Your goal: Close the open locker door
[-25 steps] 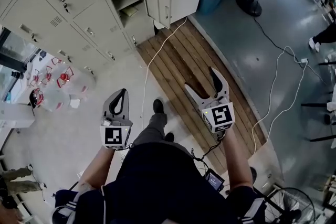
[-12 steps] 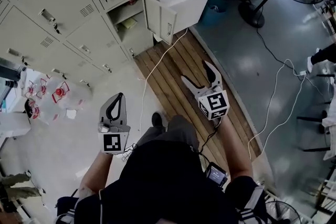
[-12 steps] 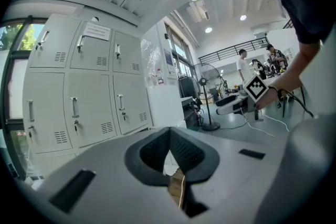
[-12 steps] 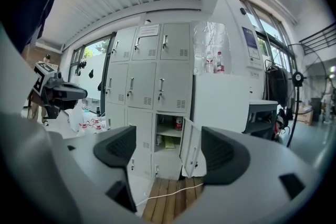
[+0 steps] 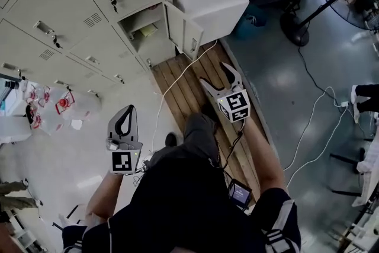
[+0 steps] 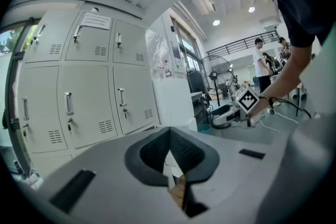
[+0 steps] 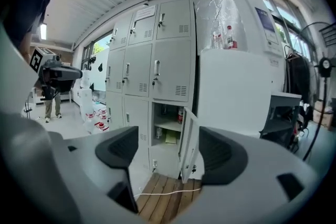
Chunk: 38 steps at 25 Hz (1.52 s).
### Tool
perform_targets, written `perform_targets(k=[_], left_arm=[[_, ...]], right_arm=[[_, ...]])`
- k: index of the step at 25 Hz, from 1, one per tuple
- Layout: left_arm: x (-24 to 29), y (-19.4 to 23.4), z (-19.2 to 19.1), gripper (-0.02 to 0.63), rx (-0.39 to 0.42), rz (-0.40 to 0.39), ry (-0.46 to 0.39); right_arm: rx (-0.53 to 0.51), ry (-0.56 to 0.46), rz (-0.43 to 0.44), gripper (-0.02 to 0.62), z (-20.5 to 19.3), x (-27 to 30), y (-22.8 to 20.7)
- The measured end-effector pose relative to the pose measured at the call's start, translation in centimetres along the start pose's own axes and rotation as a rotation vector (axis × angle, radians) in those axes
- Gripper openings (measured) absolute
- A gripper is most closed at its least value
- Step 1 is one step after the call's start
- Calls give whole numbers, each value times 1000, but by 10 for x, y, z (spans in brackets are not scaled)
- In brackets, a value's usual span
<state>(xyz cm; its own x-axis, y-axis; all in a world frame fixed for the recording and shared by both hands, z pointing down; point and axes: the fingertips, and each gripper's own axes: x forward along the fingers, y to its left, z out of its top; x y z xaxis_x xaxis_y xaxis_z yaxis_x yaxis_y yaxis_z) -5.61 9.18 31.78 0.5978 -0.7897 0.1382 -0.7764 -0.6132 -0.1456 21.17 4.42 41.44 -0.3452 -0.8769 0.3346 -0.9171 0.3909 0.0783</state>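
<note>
Stepped nearer the locker door [image 5: 180,26] at the lockers' [image 5: 71,3] right edge, ajar, untouched. Holds right gripper [image 5: 214,75] wide, just narrowing, empty; left gripper [image 5: 125,121] pressed together, empty. Yet to push.

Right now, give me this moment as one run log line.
locker door: open, untouched | left gripper: shut, empty | right gripper: open, jaws just closing slightly, nothing between, pointed at door

Two grippers: left gripper [image 5: 131,108], right gripper [image 5: 215,75]. One open locker door [image 5: 183,32] just ahead of the right gripper. One white cable [image 5: 167,89] between the two. One wooden platform [image 5: 188,93] under the right gripper. One standing fan [image 5: 294,28] off to its right. Water jugs [image 5: 65,105] left of the left gripper, number unclear.
</note>
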Motion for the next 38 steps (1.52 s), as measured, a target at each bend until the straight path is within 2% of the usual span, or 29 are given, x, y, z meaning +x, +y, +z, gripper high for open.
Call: perform_targets(k=[9,13,16,20,23,28,38], left_arm=[[114,-24,5,5,-32,212,112],[144,-31,19,5,-57,311,139],[151,-37,19,5,-36,329,166],[163,-41,19,5,-71,350,171],[169,-44,0,5,-46,338,186],[179,-46,-29,5,-58,329,213],[197,-54,-62,5,-21,329,271]], right_arm=[[1,54,225,359,-48,89,-98],[-13,73,341,341,-58,120,-122],[-62,111,411,337,-76,140,-127],[-82,134,465,324,-100,166,-130],[-97,134,525,307,-121,180,-126],[-128,139,608,274,-160,204,-116],[-159,108,733,227,-196,232,-108]])
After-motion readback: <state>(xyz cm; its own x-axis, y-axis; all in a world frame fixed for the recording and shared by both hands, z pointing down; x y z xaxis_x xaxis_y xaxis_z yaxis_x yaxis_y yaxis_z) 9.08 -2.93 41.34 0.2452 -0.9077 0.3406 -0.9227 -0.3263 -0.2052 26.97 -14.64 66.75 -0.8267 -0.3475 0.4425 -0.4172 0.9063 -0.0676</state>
